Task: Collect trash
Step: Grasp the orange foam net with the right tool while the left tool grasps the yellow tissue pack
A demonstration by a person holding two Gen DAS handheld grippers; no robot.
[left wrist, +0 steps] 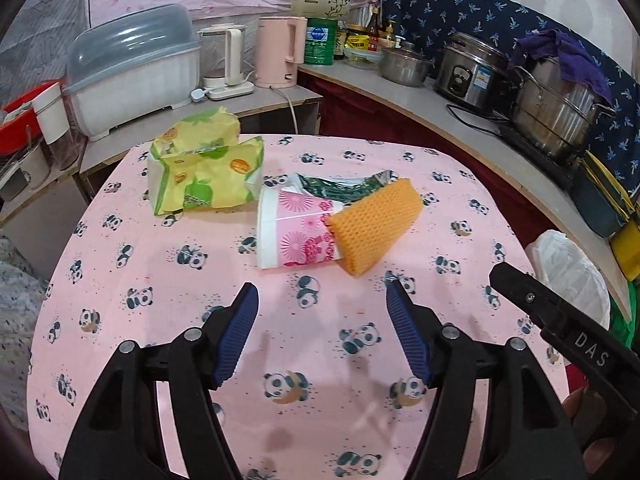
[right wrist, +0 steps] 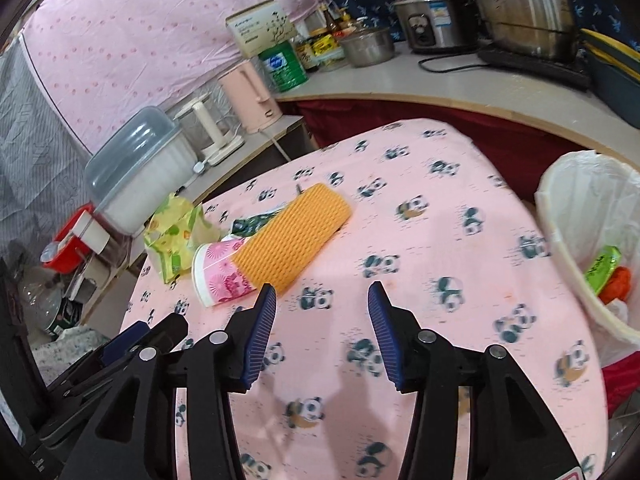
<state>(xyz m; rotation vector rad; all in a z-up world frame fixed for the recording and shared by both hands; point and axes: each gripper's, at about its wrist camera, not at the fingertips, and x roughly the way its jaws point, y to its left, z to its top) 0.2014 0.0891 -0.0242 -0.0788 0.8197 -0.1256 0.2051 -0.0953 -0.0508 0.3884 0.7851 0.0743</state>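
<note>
Blue-padded jaws fill the bottom of both views: the left gripper (left wrist: pixel 322 300) stands wide with nothing between its pads, and the right gripper (right wrist: pixel 322 300) is spread just as wide, also carrying nothing. Both hover over the panda-print table (left wrist: pixel 160 300). Up in the centre of the left view lies the trash: a pink flowered paper cup (left wrist: pixel 294 230) on its side, an orange mesh foam sleeve (left wrist: pixel 376 224) leaning against it, a green foil wrapper (left wrist: pixel 340 188) tucked behind, and a crumpled yellow-green tissue pack (left wrist: pixel 204 172) to the upper left. At the right edge of the right view sits the white-lined trash bin (right wrist: pixel 560 208), with a few scraps already inside. All of this looks light; the cup will crush if squeezed hard, so I'd pinch it across the rim. The foam sleeve is soft and springy, best nipped at its near end. Whether the wrapper is pinned under the sleeve is hard to tell from here.
</note>
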